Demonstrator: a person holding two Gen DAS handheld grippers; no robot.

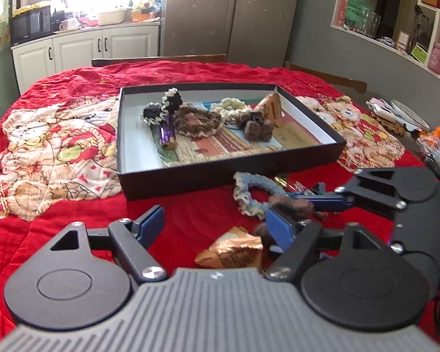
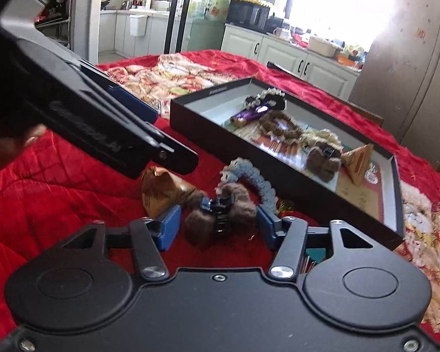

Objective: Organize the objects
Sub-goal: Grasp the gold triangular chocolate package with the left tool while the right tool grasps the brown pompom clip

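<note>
Clearly soft and light, the furry claw clip (image 2: 220,220) compresses; grip its plastic spine. Right gripper (image 2: 218,226) brackets it half-open, apparently untouching; left gripper (image 1: 217,226) gapes empty.

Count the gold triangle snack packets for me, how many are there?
2. One gold packet stands inside the black box, at its far right end. The other gold packet lies on the red blanket outside the box. More could be hidden.
</note>
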